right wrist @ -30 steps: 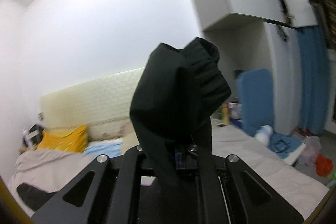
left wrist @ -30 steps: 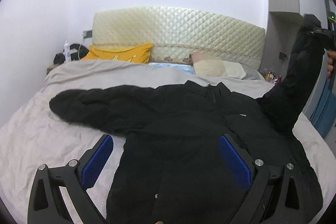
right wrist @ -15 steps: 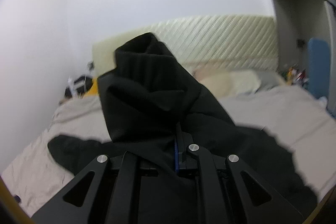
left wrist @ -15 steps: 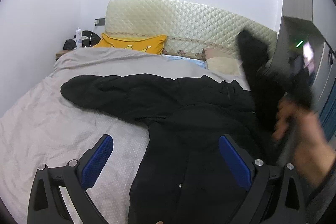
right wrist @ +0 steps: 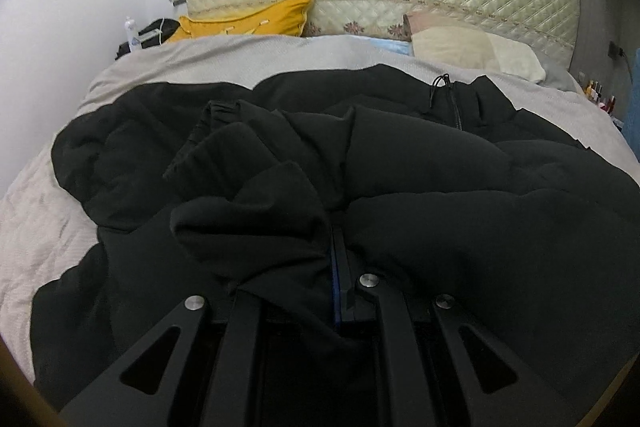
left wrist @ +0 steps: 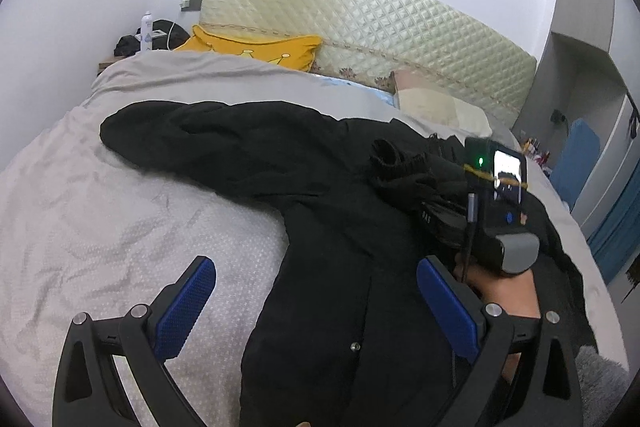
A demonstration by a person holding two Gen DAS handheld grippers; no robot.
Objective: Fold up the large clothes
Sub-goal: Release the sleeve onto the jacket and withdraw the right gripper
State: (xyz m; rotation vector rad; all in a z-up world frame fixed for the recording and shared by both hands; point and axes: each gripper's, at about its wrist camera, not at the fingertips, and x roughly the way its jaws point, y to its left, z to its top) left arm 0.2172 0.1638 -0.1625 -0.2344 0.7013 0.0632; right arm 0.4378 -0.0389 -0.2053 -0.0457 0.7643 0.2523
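A grey bed (left wrist: pixel 80 219) fills both views, with bare sheet open at the left of each frame. A black jacket (left wrist: pixel 328 227) lies spread over its middle and right, one sleeve (left wrist: pixel 192 135) reaching toward the upper left. The left gripper (left wrist: pixel 316 303) stands wide and empty above the jacket's edge. Only the left view shows the hand (left wrist: pixel 508 287); the right gripper (right wrist: pixel 336 267) pinches the other sleeve (right wrist: pixel 256 211).
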